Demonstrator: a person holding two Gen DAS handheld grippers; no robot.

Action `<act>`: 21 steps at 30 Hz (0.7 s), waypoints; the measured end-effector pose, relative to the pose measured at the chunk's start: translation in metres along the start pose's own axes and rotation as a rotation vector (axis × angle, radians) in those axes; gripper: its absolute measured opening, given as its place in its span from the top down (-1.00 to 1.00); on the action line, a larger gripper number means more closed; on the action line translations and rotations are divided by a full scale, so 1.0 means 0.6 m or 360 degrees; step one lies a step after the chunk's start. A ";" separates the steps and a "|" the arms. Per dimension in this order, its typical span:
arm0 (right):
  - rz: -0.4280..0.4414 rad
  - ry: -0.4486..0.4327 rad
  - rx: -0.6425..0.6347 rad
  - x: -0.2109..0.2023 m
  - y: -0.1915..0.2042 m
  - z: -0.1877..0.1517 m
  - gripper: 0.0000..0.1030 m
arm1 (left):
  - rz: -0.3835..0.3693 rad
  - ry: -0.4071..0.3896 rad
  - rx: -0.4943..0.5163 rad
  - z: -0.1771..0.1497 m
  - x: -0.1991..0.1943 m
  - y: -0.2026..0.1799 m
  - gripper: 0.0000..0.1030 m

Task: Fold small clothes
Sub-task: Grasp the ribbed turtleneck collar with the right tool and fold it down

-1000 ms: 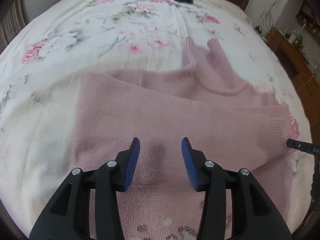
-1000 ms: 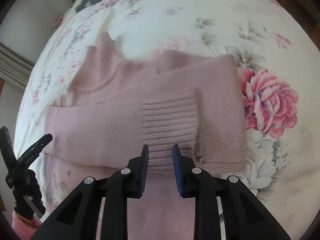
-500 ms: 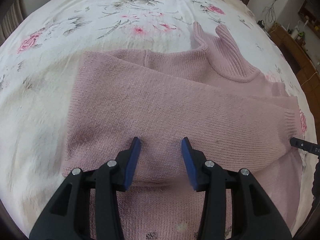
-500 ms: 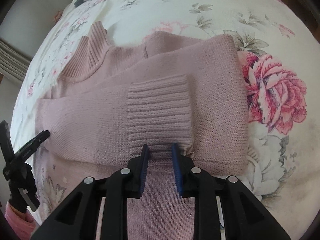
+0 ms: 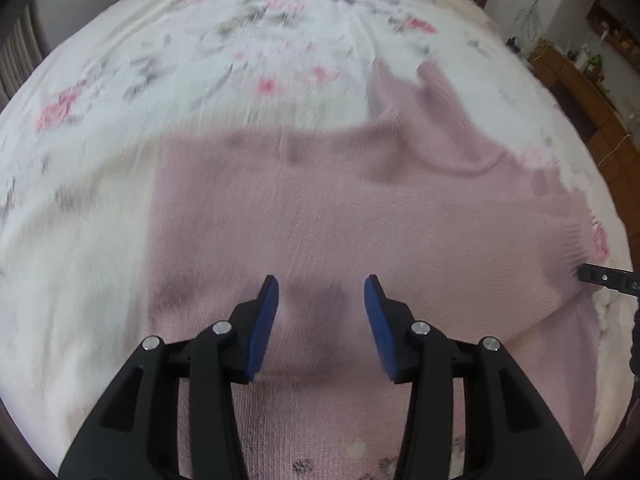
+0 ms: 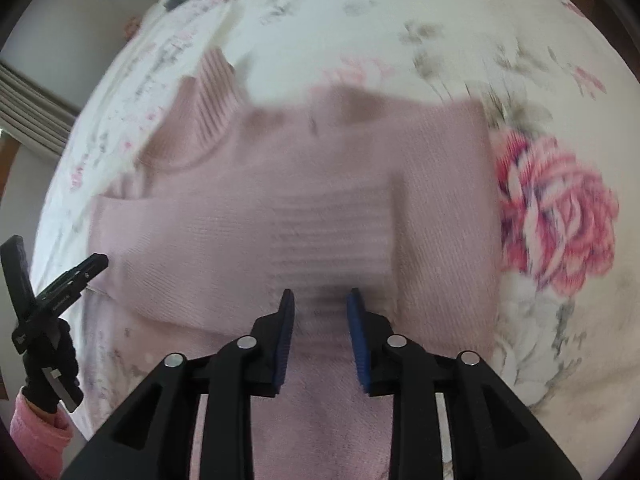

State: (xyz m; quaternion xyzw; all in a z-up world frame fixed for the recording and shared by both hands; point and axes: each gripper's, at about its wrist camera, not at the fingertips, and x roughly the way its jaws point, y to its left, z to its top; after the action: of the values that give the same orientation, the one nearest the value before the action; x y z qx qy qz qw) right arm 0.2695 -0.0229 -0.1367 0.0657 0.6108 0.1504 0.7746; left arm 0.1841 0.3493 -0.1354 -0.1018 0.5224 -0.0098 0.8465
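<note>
Now that I'm pulling both cameras back, the pale pink ribbed-knit turtleneck sweater [image 5: 360,240] is lying sleeves-folded on the floral white bedspread [image 5: 120,120]; left gripper [image 5: 322,300] is spread wide, right gripper [image 6: 320,300] opening off the cuff; bottom-up fold probably next.

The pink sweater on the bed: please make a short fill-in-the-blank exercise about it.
1. The sweater is ____ in colour.
2. It lies on a bedspread printed with ____.
3. The left gripper is ____, holding nothing.
4. The ribbed cuff lies on ____ of the sweater.

Missing words: pink; flowers; open; top
</note>
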 end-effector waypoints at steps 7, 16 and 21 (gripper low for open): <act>0.0173 -0.0073 0.0001 0.001 0.050 0.146 0.11 | 0.0016 -0.0043 0.0118 0.141 0.027 -0.037 -0.11; 0.0325 0.0038 0.0026 0.135 0.120 0.315 -0.23 | -0.0041 0.0094 0.0138 0.259 0.155 -0.089 -0.17; 0.0305 0.0110 0.0034 0.197 0.142 0.343 -0.25 | -0.0091 0.0150 0.0099 0.266 0.192 -0.102 0.58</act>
State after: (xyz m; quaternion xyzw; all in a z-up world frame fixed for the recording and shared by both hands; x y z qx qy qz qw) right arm 0.4802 0.1114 -0.1715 0.1268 0.6296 0.2193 0.7344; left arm 0.3834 0.3011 -0.1567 -0.0900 0.5580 -0.0550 0.8231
